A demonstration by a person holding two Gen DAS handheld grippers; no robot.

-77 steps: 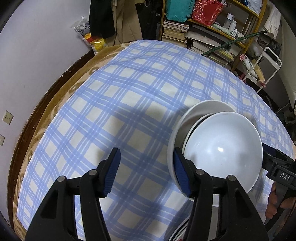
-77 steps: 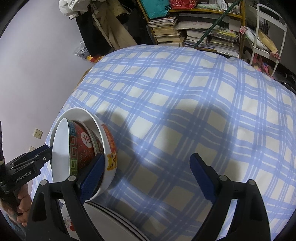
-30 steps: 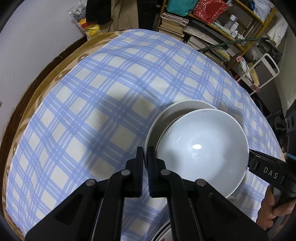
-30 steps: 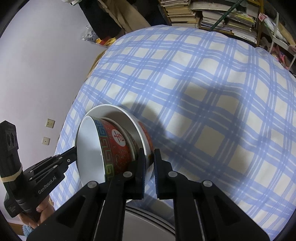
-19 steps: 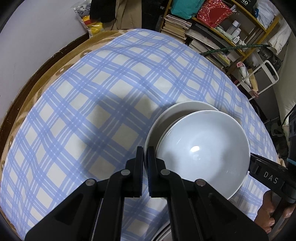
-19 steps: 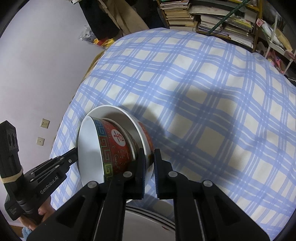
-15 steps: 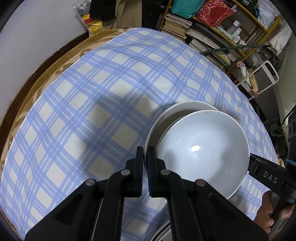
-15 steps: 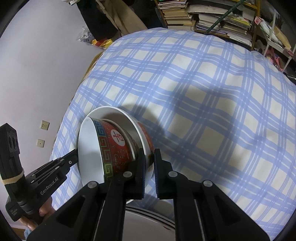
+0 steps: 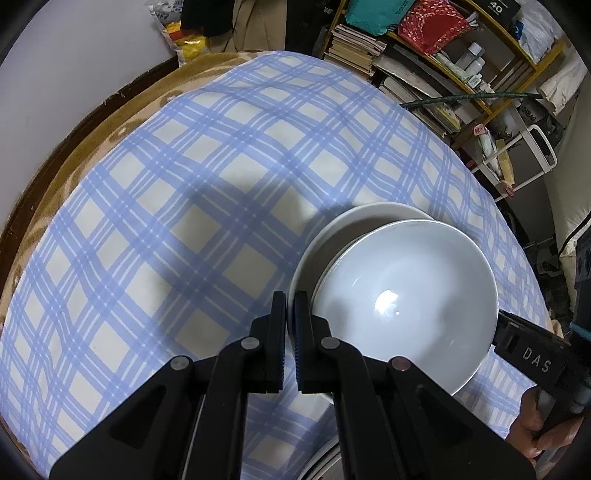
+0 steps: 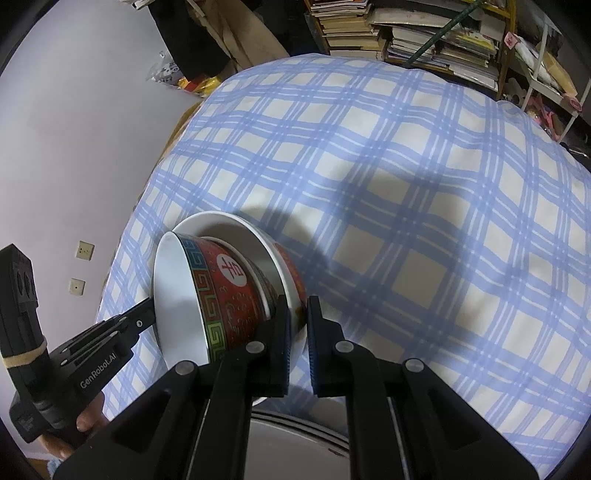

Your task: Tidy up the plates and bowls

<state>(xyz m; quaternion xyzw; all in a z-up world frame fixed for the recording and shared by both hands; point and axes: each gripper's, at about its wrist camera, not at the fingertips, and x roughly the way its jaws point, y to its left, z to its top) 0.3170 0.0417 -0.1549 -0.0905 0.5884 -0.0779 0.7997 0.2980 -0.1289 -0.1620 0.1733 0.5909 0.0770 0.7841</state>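
— Where are our bowls?

— The red bowl [image 10: 229, 295] sits inside the big white bowl [image 10: 229, 218]. We hold them up together, tipped a bit, over the checked cloth [image 9: 184, 184]. The edge of a plate [image 10: 295, 428] shows right under us.

— What are our claws doing?

— The left claw [image 9: 290, 314] is squeezed tight on one side of the big white bowl's rim. The right claw [image 10: 297, 321] is squeezed on the other side. Each one only pinches a thin bit of the edge.

— What could go wrong?

— We think the rim is smooth and slippery. If one claw slides off, the bowls could swing down and crack. If one hand moves faster than the other, the bowls could tip more, and the red bowl is loose, so it might slide out. If we come down too hard on the plate, something could chip.

— Can we read any words?

— The right claw says "DAS" [image 9: 533, 363]. The left claw says "GenRobot.AI" [image 10: 98, 373]. A black box [image 9: 496, 7] on the shelf says "40". The red bowl has a red sign [image 10: 231, 271] in a white circle. We cannot read it for sure.
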